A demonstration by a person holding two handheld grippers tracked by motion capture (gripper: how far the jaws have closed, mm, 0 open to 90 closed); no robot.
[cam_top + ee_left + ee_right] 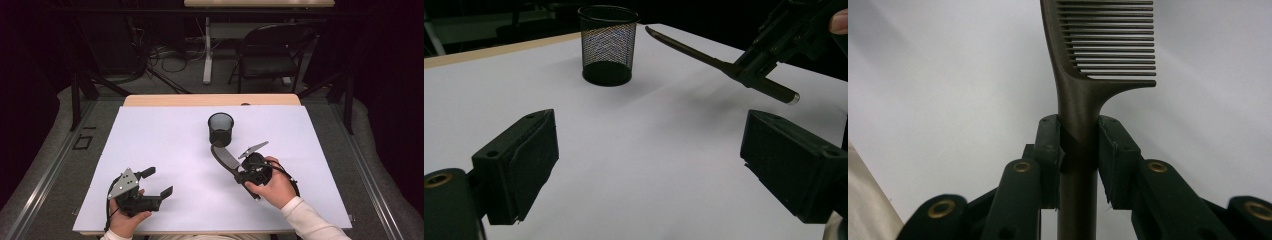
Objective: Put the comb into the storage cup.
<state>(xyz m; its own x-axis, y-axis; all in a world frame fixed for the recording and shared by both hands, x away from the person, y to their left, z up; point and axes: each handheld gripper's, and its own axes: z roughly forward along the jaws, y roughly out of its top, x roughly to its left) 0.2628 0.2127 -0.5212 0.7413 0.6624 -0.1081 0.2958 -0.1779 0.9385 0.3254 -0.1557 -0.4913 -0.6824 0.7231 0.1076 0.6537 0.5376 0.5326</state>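
A white table top [165,150] with a wooden far edge stands before a black folding chair [272,50], loose cables [170,52] and grey carpet [40,165].

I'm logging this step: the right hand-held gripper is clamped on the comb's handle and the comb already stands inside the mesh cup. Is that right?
Not quite. The right hand-held gripper is clamped on the comb by its handle, but the comb is not in the mesh cup yet: the left gripper view shows it held in the air beside the cup, tip near the rim.
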